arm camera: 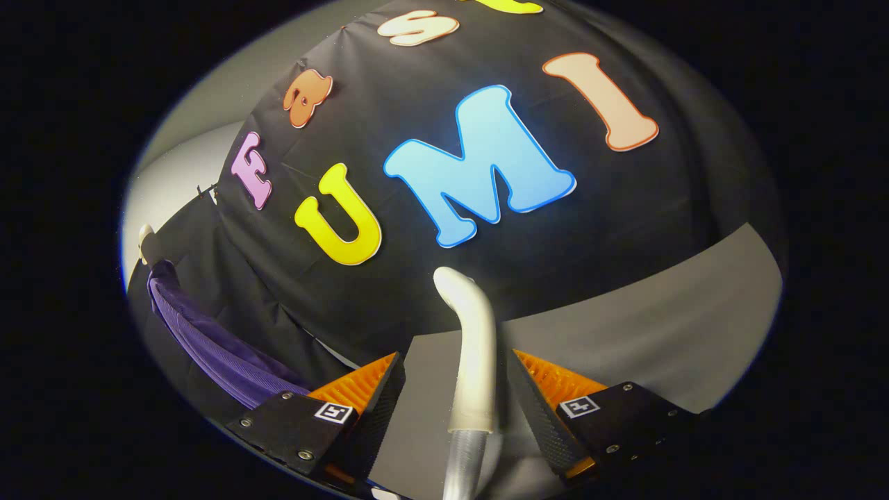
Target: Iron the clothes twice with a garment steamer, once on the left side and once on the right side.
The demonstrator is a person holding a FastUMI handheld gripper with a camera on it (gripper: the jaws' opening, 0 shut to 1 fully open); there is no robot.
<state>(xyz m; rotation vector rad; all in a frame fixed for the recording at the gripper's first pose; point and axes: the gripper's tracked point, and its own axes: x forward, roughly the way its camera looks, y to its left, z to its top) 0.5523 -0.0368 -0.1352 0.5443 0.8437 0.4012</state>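
I see the steamer (472,347) standing upright between my fingers; the gripper (455,396) is spread wide, gaps either side, gripping nothing. Its handle looks rigid and smooth (likely slippery), so I'd close low on the straight part above the hose (464,465). The garment (208,340) hangs soft off left, well apart; open room lies right

steamer (474,361) base behind tool (455,389) & out of view; purple garment (208,340) partly cut off, hanger end only.
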